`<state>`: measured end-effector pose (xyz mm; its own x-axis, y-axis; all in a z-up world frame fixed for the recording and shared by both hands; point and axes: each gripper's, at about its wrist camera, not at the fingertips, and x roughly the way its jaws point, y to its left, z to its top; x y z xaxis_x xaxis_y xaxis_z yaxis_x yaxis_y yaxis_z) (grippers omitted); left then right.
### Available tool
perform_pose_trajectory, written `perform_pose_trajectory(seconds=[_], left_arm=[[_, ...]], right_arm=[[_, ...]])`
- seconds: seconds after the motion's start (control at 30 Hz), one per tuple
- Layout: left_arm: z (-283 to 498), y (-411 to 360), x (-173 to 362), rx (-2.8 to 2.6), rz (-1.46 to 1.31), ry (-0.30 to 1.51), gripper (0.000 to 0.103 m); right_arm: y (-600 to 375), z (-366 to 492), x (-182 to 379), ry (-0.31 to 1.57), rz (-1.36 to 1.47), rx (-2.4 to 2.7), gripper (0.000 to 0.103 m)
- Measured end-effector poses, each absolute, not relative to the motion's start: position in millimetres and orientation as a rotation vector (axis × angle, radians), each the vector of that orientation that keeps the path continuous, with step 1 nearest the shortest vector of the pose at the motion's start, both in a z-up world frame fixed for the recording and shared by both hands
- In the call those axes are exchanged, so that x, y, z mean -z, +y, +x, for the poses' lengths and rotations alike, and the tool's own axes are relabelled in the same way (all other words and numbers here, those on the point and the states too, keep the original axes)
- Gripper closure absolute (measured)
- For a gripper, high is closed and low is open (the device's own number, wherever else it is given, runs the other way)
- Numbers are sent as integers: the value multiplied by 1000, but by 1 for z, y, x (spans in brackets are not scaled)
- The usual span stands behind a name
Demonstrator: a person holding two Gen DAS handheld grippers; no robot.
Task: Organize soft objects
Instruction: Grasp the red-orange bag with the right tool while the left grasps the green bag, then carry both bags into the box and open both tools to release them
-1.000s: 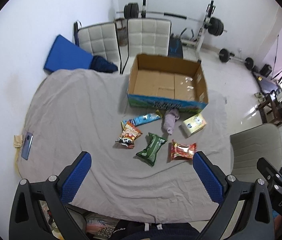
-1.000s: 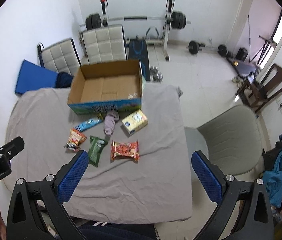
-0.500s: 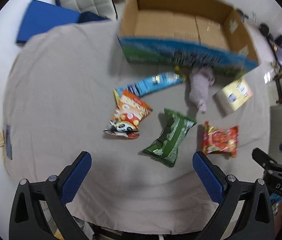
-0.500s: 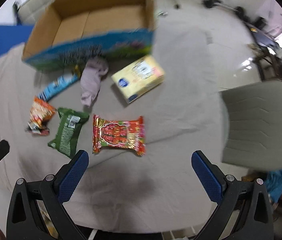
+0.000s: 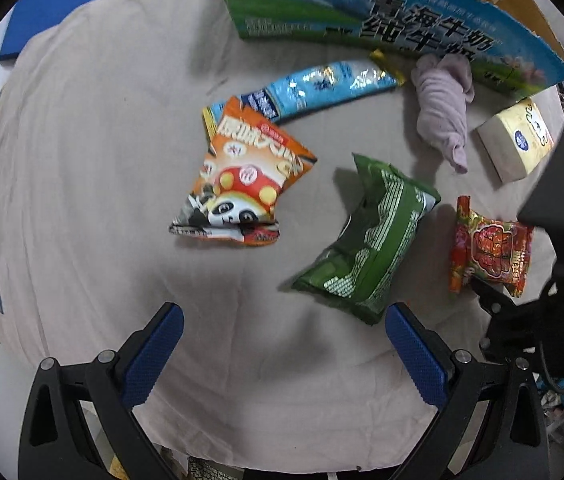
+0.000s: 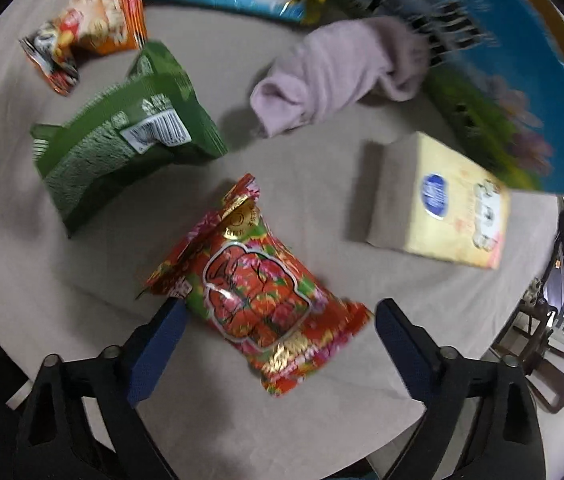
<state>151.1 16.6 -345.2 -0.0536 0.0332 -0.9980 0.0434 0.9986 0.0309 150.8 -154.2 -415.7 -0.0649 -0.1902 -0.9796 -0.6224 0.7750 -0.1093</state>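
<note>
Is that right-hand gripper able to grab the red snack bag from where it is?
Probably yes. The right gripper is open, its fingers either side of the red snack bag, which lies alone on the grey cloth; nothing blocks it.

Desk (image 5: pixel 81 168), covered edge to edge by a wrinkled grey cloth (image 5: pixel 241 360). At the far edge: printed cardboard box (image 5: pixel 362 12), with a lilac rolled cloth (image 5: pixel 444 108) touching its front wall, a long blue packet (image 5: pixel 322 86) beside that, and a cream tissue pack (image 5: pixel 516 144) toward the right edge. Mid-desk, left to right: orange panda snack bag (image 5: pixel 241 184) overlapping the blue packet's end, green pouch (image 5: pixel 374 240), red foil packet (image 5: pixel 490 248), each apart from the next.
</note>
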Motion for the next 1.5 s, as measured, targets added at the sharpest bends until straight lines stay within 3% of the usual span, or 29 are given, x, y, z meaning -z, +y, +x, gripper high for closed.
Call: perform_pose_trajectory(seconds=[0.17,0.43,0.53,0.6,0.7,0.77,0.97,1.17,1.3,1.5], left_arm=[[151,18,351,32,38,1628,0],[171,-5,364,101,42,1634,0],[185,-21,384,133,81,1659,7],[192,-28,396,148,100,1675,30],[196,-34,405,181,62,1695,53],[193,-36,402,163,54,1689,55],[184,-30,411,140,-9,1708,53],[187,-46,429,136,23,1692,54],[174,-75,429,124,34,1657,63],[157,-75,405,103,18,1618,66]], right_arm=[[-161,161,425,1701,-470,-378,34],[-253,175,429,1793,225,-42,34],[-256,168,428,1774,202,-62,26],[-249,165,425,1777,109,-88,24],[-237,153,439,1799,-7,-94,28],[-242,151,446,1811,11,-27,39],[-270,143,451,1818,375,17,39],[-251,143,473,1814,250,38,36],[-225,144,477,1784,154,69,49],[-192,123,464,1727,44,108,53]])
